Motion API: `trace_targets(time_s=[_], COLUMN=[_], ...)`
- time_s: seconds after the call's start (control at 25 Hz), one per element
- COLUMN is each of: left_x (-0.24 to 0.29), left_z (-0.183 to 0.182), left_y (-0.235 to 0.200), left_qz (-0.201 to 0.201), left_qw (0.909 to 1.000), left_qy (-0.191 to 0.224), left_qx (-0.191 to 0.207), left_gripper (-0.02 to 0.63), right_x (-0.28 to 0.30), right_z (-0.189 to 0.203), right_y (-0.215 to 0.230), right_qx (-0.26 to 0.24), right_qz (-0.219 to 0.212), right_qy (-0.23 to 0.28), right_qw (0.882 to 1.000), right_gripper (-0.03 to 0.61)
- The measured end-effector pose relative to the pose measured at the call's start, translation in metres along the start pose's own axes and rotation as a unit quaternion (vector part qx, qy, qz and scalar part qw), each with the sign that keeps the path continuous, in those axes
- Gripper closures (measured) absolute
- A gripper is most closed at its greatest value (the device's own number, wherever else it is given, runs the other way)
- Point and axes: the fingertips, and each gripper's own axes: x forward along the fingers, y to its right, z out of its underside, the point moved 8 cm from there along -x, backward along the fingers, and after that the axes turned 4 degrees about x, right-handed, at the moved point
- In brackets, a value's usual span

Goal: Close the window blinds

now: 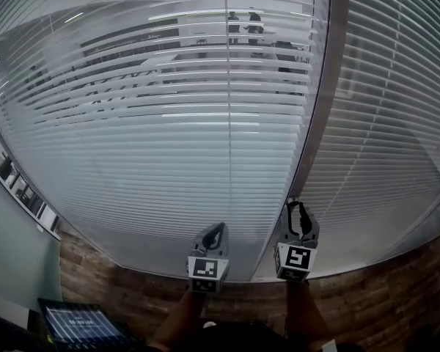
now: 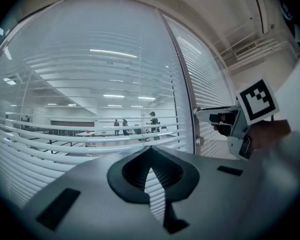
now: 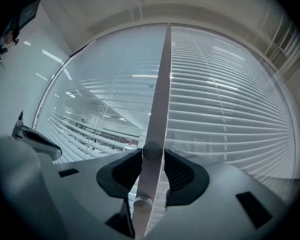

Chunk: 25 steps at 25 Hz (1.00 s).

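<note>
Two white slatted blinds hang side by side. The left blind (image 1: pixel 169 138) has tilted slats, and an office shows through them. The right blind (image 1: pixel 396 123) looks more closed. A brown mullion (image 1: pixel 319 123) parts them. A pale tilt wand (image 3: pixel 160 94) hangs in front of it and passes between the jaws of my right gripper (image 3: pixel 152 156), which stand open close beside it. In the head view the right gripper (image 1: pixel 299 210) points at the mullion's foot. My left gripper (image 1: pixel 218 229) sits to its left, shut and empty, its tips (image 2: pixel 150 150) meeting before the left blind.
A wooden ledge (image 1: pixel 381 299) runs under the blinds. A tablet with a lit screen (image 1: pixel 81 325) lies at the lower left. A wall with framed pictures (image 1: pixel 18 185) borders the left. People (image 1: pixel 242 24) stand far beyond the glass.
</note>
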Motion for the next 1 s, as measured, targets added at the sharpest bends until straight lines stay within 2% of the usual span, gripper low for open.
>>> trace_targets(time_s=[0.2, 0.32, 0.4, 0.52, 0.64, 0.76, 0.84, 0.92, 1.0], left_x=[0.003, 0.000, 0.000, -0.001, -0.004, -0.004, -0.004, -0.005, -0.005], left_z=[0.001, -0.006, -0.004, -0.003, -0.010, -0.010, -0.007, -0.006, -0.003], left_y=[0.001, 0.004, 0.004, 0.006, 0.008, 0.009, 0.010, 0.012, 0.011], left_qz=[-0.003, 0.001, 0.001, 0.000, 0.004, 0.007, 0.009, 0.011, 0.009], left_qw=[0.9999, 0.9999, 0.9999, 1.0000, 1.0000, 1.0000, 0.9999, 0.9999, 0.9999], left_qy=[0.009, -0.015, -0.012, -0.001, -0.009, -0.002, 0.007, 0.005, 0.013], left_qx=[0.003, 0.001, 0.004, 0.002, 0.001, 0.000, -0.001, 0.001, 0.004], left_gripper=[0.620, 0.621, 0.621, 0.621, 0.621, 0.621, 0.620, 0.621, 0.621], right_x=[0.001, 0.001, 0.002, 0.002, 0.002, 0.001, 0.000, 0.000, 0.001], right_z=[0.000, -0.002, -0.002, -0.001, -0.002, -0.005, -0.006, -0.006, -0.006], right_y=[0.002, 0.003, 0.003, 0.003, 0.002, -0.001, -0.001, 0.000, 0.001], right_qx=[0.001, 0.001, -0.006, -0.047, -0.129, -0.219, -0.281, -0.347, -0.413], right_qz=[-0.009, -0.017, -0.021, -0.024, -0.027, -0.029, -0.037, -0.051, -0.064], right_qy=[0.000, 0.001, 0.003, 0.006, -0.002, -0.019, -0.021, -0.019, -0.017], right_qw=[1.000, 1.000, 1.000, 0.999, 0.991, 0.975, 0.959, 0.936, 0.908], right_gripper=[0.457, 0.457, 0.457, 0.457, 0.457, 0.459, 0.459, 0.459, 0.459])
